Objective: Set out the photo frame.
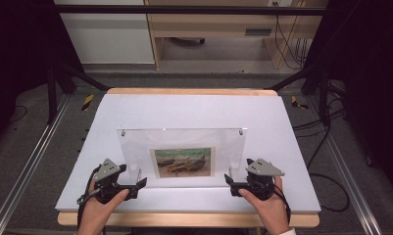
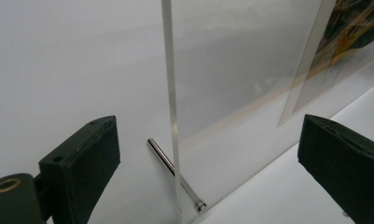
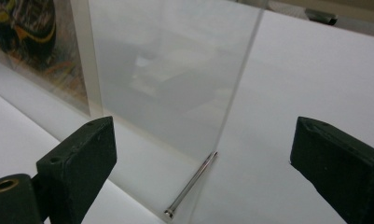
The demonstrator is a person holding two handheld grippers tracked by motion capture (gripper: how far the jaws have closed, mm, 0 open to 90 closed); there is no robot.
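A clear acrylic picture frame [image 1: 135, 149] stands upright on the white tabletop [image 1: 194, 110], holding a small painting of boats [image 1: 183, 162]. My left gripper [image 1: 137, 187] is open at the frame's lower left corner. In the left gripper view the panel's edge [image 2: 171, 93] and a metal foot pin [image 2: 168, 164] lie between the wide-apart jaws of the left gripper [image 2: 208, 163]. My right gripper [image 1: 231, 185] is open at the lower right corner. The right gripper view shows the right gripper [image 3: 208, 163] astride the panel's edge [image 3: 240, 79] and its pin [image 3: 191, 186], touching neither.
The white sheet lies on a wooden table [image 1: 189, 219] whose front edge is just below my hands. Black rig struts [image 1: 69, 73] rise at the far left and right. Small metal studs [image 1: 241, 132] mark the frame's top corners. Cables [image 1: 326, 181] lie on the floor to the right.
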